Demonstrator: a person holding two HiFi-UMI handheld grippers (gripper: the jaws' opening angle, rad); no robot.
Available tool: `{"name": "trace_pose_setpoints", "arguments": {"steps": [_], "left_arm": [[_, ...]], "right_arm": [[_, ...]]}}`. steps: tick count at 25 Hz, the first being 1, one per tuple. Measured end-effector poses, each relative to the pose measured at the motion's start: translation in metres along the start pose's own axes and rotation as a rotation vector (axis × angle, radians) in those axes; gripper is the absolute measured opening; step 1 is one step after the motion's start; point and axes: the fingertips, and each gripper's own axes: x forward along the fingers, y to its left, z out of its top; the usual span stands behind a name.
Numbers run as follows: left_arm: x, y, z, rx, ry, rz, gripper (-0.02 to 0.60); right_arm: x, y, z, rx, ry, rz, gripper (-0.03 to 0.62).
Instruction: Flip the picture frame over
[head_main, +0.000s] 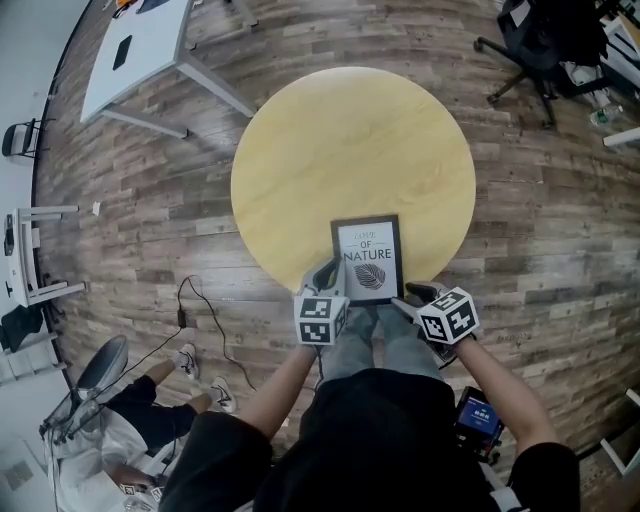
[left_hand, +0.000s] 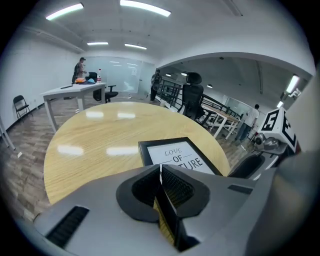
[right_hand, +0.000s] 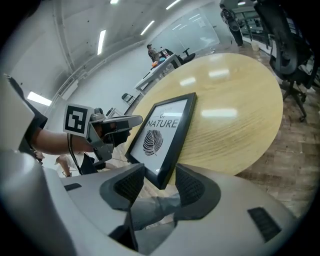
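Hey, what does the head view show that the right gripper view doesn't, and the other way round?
Only the head view shows the whole round table from above and a black cable on the wooden floor.

Only the right gripper view shows the right gripper with its jaws apart, a corner of the picture frame between them, not gripped. It also shows the ceiling lights.

Both views show the picture frame lying print-up at the table's near edge, with the left gripper at its side.
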Motion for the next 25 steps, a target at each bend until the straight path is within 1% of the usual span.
{"name": "trace_pose_setpoints", "arguments": {"steps": [2, 5, 12, 16, 18, 21, 25], "left_arm": [[0.006, -0.001, -0.007, -0.002, 0.025, -0.017, 0.029], [0.008, -0.001, -0.009, 0.013, 0.027, -0.031, 0.029], [0.008, -0.004, -0.006, 0.027, 0.008, -0.063, 0.029], [0.008, -0.009, -0.008, 0.05, 0.015, -0.085, 0.029], [0.008, -0.013, -0.009, 0.072, 0.021, -0.105, 0.029], [0.009, -0.023, -0.014, 0.127, 0.032, -0.142, 0.029], [0.009, -0.034, -0.018, 0.142, 0.036, -0.163, 0.029]], "right_arm": [[0.003, 0.001, -0.005, 0.001, 0.015, -0.004, 0.187], [0.003, -0.001, -0.005, 0.005, 0.029, -0.006, 0.187], [-0.001, -0.001, -0.013, 0.092, 0.059, 0.032, 0.187], [-0.005, -0.002, -0.03, 0.143, 0.091, 0.046, 0.187], [-0.004, -0.006, -0.036, 0.179, 0.089, 0.048, 0.187], [-0.001, -0.009, -0.039, 0.232, 0.078, 0.059, 0.187], [-0.002, -0.014, -0.038, 0.309, 0.024, 0.092, 0.187]]}}
